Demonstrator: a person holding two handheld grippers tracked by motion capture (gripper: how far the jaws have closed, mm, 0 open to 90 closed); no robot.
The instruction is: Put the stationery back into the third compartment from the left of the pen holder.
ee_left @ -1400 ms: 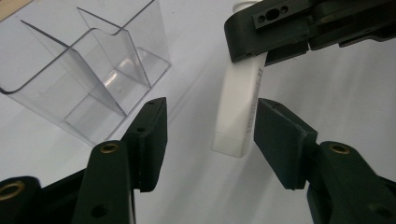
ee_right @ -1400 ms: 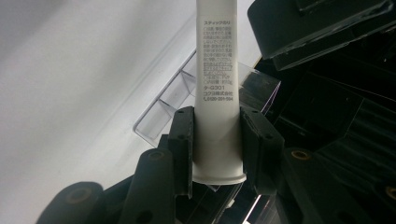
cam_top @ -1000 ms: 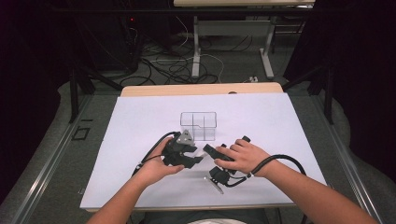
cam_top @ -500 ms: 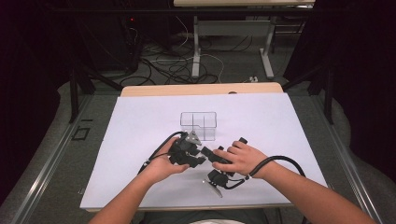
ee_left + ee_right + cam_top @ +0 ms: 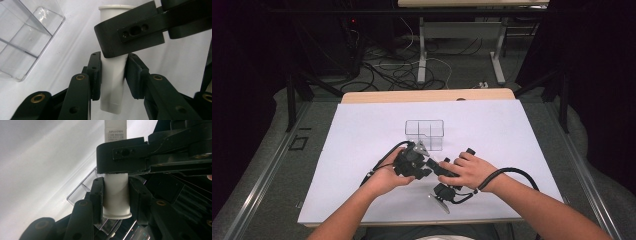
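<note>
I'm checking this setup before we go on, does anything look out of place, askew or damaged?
Nothing stands out. The left tool and right tool both clamp the same white tube, one at each end. The clear divided box stands upright on the white sheet, with no spill or damage visible.

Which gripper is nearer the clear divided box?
Left. The left gripper sits just in front of the clear divided box, fingers shut on the white tube. The right gripper grips the same tube from farther back and to the right.
</note>
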